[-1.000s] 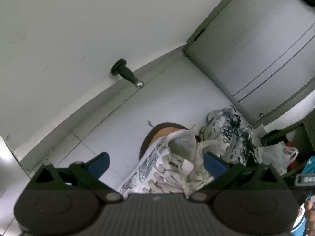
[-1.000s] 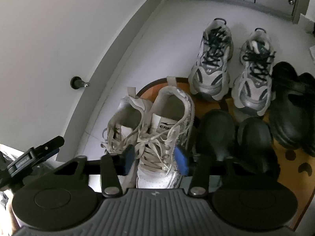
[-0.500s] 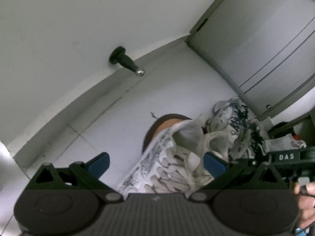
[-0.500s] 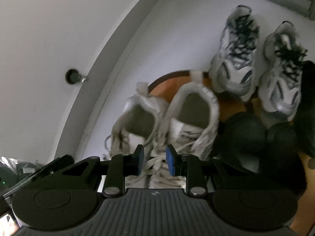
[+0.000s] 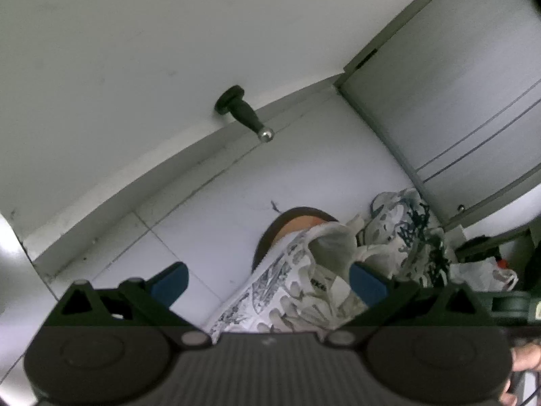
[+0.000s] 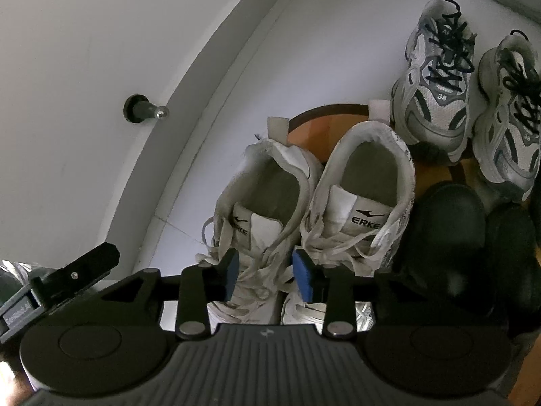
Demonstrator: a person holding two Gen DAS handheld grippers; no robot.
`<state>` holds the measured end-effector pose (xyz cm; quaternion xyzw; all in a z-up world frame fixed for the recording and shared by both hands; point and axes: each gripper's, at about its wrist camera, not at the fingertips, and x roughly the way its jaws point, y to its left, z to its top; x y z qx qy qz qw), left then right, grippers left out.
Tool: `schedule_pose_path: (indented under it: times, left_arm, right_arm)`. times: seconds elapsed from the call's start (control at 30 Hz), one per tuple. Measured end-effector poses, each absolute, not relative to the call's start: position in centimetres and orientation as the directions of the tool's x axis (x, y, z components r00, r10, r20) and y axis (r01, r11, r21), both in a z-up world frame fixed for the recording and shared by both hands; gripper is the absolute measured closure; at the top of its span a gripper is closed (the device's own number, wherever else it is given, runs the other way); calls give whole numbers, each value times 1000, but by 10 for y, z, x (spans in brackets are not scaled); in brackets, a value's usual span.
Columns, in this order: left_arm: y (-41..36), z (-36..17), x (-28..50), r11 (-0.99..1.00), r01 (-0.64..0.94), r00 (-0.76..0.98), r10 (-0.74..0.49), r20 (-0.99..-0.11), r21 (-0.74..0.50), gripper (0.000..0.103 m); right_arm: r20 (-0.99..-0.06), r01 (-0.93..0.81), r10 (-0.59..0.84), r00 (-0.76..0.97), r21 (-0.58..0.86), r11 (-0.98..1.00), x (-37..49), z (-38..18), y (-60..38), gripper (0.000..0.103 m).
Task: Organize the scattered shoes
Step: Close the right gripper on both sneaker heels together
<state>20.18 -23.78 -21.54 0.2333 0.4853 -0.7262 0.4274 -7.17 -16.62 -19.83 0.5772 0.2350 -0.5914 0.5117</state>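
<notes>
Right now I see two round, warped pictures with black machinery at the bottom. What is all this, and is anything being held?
There is no robot. A person carries a two-finger gripper in each hand, and a wide-angle camera on each looks along its fingers. One picture is from the left gripper, the other from the right gripper. On the floor, partly on an orange mat, stand white sneakers, grey sneakers and black shoes. The left jaws stand wide around one of the white sneakers without pressing it. The right jaws have just been opening above the white pair's laces. Nothing is held.
</notes>
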Motion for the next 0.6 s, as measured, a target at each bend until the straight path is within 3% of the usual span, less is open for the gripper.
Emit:
schedule_pose_path:
  times: [0.6]
  left_arm:
    - [-239,-215,206,-153,838,-537,-401,-742,-524,1]
  right_arm:
    - [-936,871,-314,158,282,-402,-58,-217,-174,65]
